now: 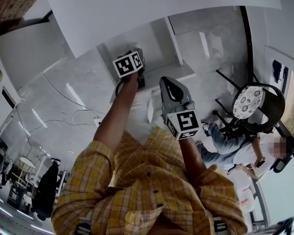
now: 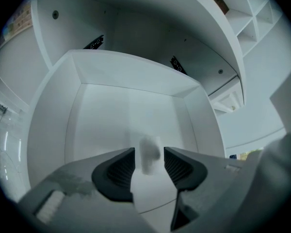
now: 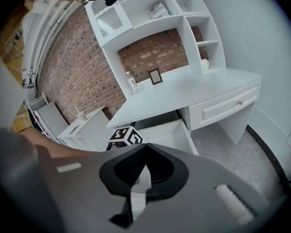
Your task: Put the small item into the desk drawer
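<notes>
Left gripper view: left gripper (image 2: pixel 149 163) spread wide, small white item (image 2: pixel 149 152) loose between its jaws over white desk drawer (image 2: pixel 104 76); withdraw straight up. Right gripper (image 3: pixel 144 152) closed, empty.

Stretches the bare left forearm (image 1: pixel 115 114) forward out of a rolled yellow plaid sleeve (image 1: pixel 85 175) and holds the left gripper (image 2: pixel 149 152) tipped steeply downward, jaws spread wide apart, dark ribbed pads (image 2: pixel 117 171) facing each other across the gap. Holds the right gripper (image 3: pixel 145 148) nearer the body on the right forearm (image 1: pixel 190 153), angled down less steeply, jaw tips touching. Carries a marker cube on each gripper: left cube (image 1: pixel 127 64) far out, right cube (image 1: pixel 186 123) closer in.
</notes>
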A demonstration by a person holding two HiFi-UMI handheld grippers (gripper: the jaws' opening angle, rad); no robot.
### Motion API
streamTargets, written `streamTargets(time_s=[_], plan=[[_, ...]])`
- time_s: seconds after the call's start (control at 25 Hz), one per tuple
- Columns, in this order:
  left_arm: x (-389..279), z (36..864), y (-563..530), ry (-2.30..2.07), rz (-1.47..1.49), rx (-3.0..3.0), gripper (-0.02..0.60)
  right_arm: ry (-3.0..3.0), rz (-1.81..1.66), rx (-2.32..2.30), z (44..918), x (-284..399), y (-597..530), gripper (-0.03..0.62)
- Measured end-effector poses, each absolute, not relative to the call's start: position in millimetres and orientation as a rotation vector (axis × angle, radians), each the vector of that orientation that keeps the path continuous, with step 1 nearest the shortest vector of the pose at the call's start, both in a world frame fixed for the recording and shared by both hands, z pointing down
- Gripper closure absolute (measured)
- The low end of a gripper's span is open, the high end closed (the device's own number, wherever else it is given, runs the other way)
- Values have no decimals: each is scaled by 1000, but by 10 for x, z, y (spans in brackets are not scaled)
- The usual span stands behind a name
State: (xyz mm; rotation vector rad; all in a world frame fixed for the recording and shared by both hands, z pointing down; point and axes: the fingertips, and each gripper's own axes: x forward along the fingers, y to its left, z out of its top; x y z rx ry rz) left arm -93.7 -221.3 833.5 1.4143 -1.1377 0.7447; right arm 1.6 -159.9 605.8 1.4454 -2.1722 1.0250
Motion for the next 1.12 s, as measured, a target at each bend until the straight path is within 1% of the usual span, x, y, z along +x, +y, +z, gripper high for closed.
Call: streamTargets(time_s=[0.28,0.68,0.88,1.12], plan=[[-964,8152,-2174,-1154,728,1432,385,-2186,1011,1465,5971,57,-1544,593],[-976,7568,-2148,-1227,651,1499,385,-2267,942,1479,5623,133,-1419,594],[-965,7183,-2060,-1258,590,1533,388,-2312,893,1486,5385,167,-1321,594],[-881,6625,-1911,-1300,529,1625,410,-2354,855,1479,5125,238,-1156,594]])
